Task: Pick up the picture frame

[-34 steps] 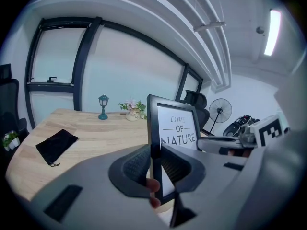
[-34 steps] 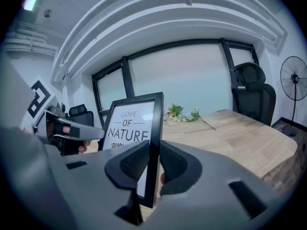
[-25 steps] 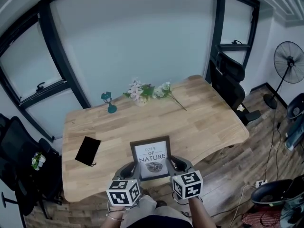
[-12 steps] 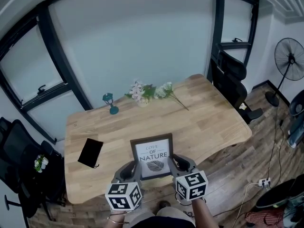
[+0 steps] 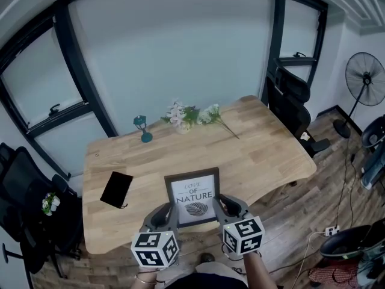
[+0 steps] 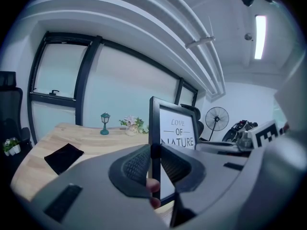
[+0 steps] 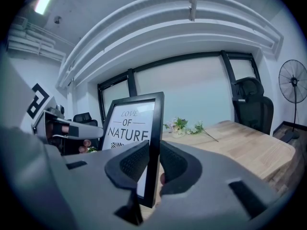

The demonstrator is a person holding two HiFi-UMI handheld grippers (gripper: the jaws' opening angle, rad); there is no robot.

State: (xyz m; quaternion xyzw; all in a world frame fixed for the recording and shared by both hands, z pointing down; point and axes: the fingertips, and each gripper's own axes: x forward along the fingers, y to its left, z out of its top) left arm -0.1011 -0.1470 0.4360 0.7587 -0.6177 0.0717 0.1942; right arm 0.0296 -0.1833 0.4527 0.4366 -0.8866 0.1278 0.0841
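A black picture frame [image 5: 193,198] with a white "LOVE OF NATURE" print hangs upright over the near edge of the wooden table [image 5: 252,155], held between both grippers. My left gripper [image 5: 166,212] is shut on the frame's left side bar [image 6: 154,128], and its ribbed pads [image 6: 136,164] press on that bar from both sides. My right gripper [image 5: 221,207] is shut on the right side bar [image 7: 155,133] in the same way. The frame's bottom edge stays hidden behind the grippers in the head view.
On the table lie a black phone [image 5: 117,189] at the left, a small teal lantern [image 5: 142,129] and a spray of flowers [image 5: 194,115] at the far edge. Black chairs [image 5: 295,107] stand at the right and left; a fan [image 5: 367,77] stands far right.
Both grippers have risen a little with the frame held between them. The grip on each side bar is unchanged.
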